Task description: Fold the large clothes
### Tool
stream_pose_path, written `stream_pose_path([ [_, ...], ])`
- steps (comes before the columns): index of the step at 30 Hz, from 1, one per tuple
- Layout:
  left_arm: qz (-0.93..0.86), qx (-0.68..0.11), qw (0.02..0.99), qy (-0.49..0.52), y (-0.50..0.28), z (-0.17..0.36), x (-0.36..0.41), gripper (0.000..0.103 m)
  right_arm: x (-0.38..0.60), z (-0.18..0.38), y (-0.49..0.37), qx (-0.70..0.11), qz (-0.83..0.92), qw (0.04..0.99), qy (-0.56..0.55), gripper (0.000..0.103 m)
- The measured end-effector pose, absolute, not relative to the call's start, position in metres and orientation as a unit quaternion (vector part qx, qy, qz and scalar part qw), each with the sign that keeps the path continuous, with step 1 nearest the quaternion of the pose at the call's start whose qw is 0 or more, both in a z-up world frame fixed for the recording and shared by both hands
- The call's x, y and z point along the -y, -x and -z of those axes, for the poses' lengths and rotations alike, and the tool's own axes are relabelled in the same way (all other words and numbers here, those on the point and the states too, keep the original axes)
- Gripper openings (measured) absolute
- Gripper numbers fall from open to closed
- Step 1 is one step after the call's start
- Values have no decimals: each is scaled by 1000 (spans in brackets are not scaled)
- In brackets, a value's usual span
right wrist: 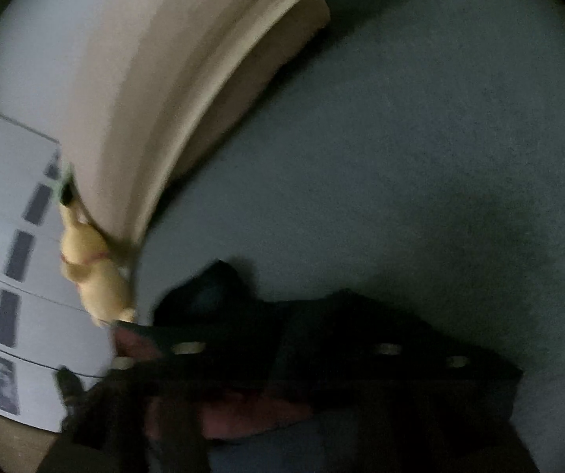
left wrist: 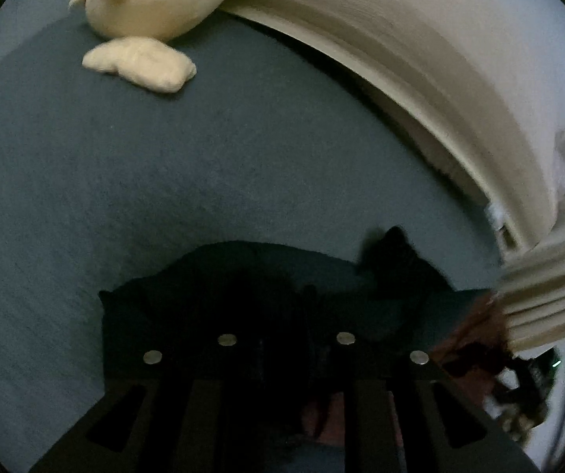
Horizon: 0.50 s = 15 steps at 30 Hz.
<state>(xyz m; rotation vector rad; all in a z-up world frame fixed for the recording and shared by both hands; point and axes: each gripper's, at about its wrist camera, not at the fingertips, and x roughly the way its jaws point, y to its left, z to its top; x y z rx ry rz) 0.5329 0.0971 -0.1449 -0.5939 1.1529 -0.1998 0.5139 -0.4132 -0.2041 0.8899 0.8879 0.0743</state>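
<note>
A dark garment (left wrist: pixel 400 268) lies bunched on the blue-grey bed sheet (left wrist: pixel 164 177) near the bottom of the left wrist view. My left gripper (left wrist: pixel 286 303) sits low over it with its jaws close together. The picture is too dark to show whether the pads press on the cloth. In the right wrist view the same dark garment (right wrist: pixel 211 287) lies under and between the fingers of my right gripper (right wrist: pixel 286 339). Its jaws stand wide apart, away from the cloth. A reddish fold (right wrist: pixel 243 414) shows below them.
A cream plush toy (left wrist: pixel 152 0) and a small cream piece (left wrist: pixel 140 63) lie at the sheet's far edge. A cream headboard (left wrist: pixel 420 59) curves along the side. In the right wrist view a plush dog (right wrist: pixel 93 272) leans by white drawers (right wrist: pixel 14 236). Open sheet (right wrist: pixel 400 157) stretches ahead.
</note>
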Motion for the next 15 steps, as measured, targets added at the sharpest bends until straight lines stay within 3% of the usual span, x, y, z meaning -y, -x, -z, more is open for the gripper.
stream_pose_path([
  [5, 134, -522, 759, 365, -532, 135, -113, 51, 426, 181, -500, -376, -38, 818, -433, 74],
  [11, 155, -483, 706, 494, -527, 118, -144, 58, 437, 151, -482, -336, -31, 840, -426, 74],
  [15, 147, -410, 793, 427, -512, 65, -159, 63, 440, 128, -477, -320, -31, 865, -385, 74],
])
